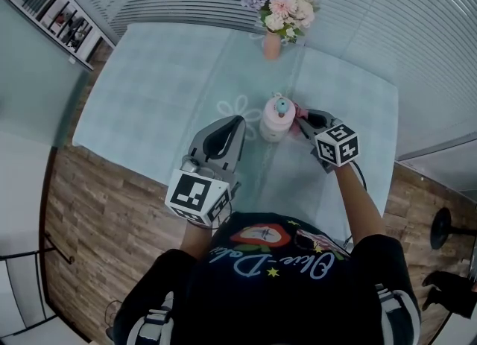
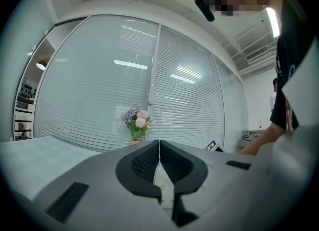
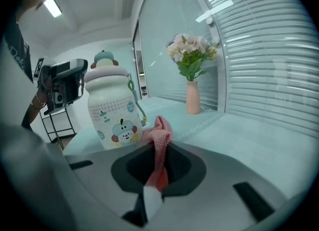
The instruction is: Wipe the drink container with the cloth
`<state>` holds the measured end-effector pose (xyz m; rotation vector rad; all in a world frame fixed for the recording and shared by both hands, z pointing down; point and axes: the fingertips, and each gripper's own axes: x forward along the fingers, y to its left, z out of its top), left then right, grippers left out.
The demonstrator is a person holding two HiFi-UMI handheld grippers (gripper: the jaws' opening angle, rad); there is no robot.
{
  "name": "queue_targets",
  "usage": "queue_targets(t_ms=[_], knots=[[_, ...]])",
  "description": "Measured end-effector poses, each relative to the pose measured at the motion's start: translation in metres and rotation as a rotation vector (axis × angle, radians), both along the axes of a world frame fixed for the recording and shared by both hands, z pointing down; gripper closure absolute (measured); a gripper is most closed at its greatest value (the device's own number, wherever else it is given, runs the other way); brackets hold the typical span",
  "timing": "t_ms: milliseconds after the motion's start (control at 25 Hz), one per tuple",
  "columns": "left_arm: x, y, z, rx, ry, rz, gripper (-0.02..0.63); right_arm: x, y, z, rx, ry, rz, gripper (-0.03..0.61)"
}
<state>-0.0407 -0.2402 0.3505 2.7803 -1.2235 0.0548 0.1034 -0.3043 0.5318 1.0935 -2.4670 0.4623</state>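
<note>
Wiping was judged just starting. The right claw (image 3: 158, 151) was clamped on the pink cloth (image 3: 160, 127). The drink container (image 3: 110, 108) stood upright on the tabletop (image 3: 244, 125), just ahead and left of that claw, at the cloth's tip. The left claw (image 2: 159, 156) was closed and empty, well short of the container. Next move: press the cloth to the container's side and sweep, without tipping it.

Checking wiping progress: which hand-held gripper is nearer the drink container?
Right. The right hand-held gripper, holding the cloth, sits beside the drink container; the left hand-held gripper is farther, opposite.
</note>
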Motion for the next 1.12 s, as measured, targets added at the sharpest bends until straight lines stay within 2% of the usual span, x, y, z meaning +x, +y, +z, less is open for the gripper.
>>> queue_targets(t_ms=[200,320,720,880,1120], knots=[[0.0,0.002,0.0,0.001,-0.003,0.0,0.609,0.025,0.007,-0.027,0.046,-0.115,0.137,0.554],[0.0,0.0,-0.002,0.006,-0.003,0.002,0.609,0.028,0.014,-0.051,0.085,-0.195,0.163,0.554],[0.002,0.004,-0.004,0.013,-0.001,0.017,0.609,-0.001,0.038,-0.123,0.219,-0.363,0.099,0.554],[0.002,0.005,-0.004,0.015,0.001,0.024,0.609,-0.018,0.047,-0.127,0.215,-0.375,0.048,0.554],[0.004,0.007,-0.003,0.012,-0.001,0.037,0.609,-0.024,0.052,-0.118,0.169,-0.377,0.062,0.554]])
